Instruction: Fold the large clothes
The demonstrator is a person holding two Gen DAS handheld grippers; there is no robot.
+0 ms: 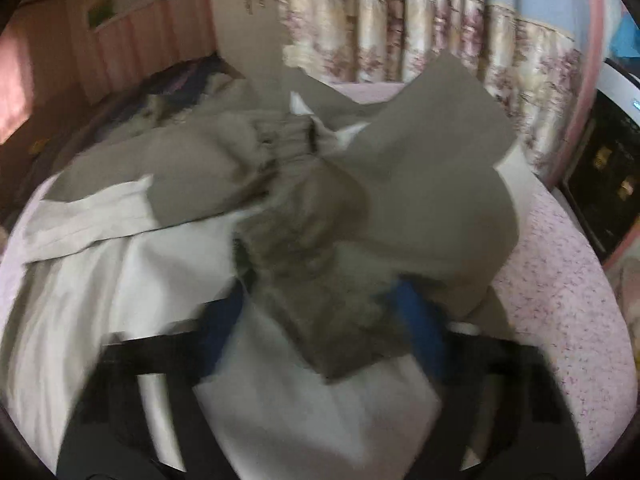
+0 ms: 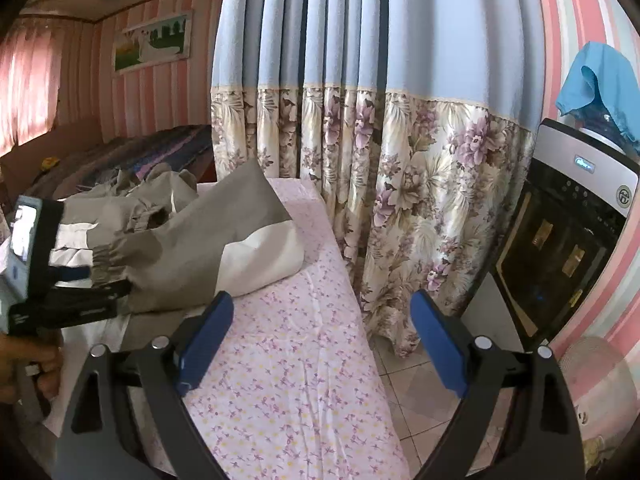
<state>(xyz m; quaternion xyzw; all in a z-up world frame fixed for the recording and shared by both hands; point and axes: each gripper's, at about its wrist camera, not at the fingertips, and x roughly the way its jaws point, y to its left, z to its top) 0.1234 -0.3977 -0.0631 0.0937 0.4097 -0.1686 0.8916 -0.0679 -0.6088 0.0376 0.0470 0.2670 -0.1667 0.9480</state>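
A large grey-and-white garment (image 1: pixel 420 184) lies bunched on the bed; the left wrist view is motion-blurred. My left gripper (image 1: pixel 320 320) is shut on the garment's gathered grey elastic band (image 1: pixel 304 280), with blue pads on both sides. In the right wrist view the garment (image 2: pixel 192 240) rises from the bed at the left, held up by my left gripper (image 2: pixel 116 288). My right gripper (image 2: pixel 320 344) is open and empty, to the right of the garment above the floral bedsheet (image 2: pixel 288 380).
A blue and floral curtain (image 2: pixel 360 140) hangs behind the bed. A water dispenser (image 2: pixel 568 232) with a blue cloth (image 2: pixel 600 80) on top stands at the right. Tiled floor (image 2: pixel 404 384) lies beyond the bed's right edge. A second bed (image 2: pixel 132 156) sits far left.
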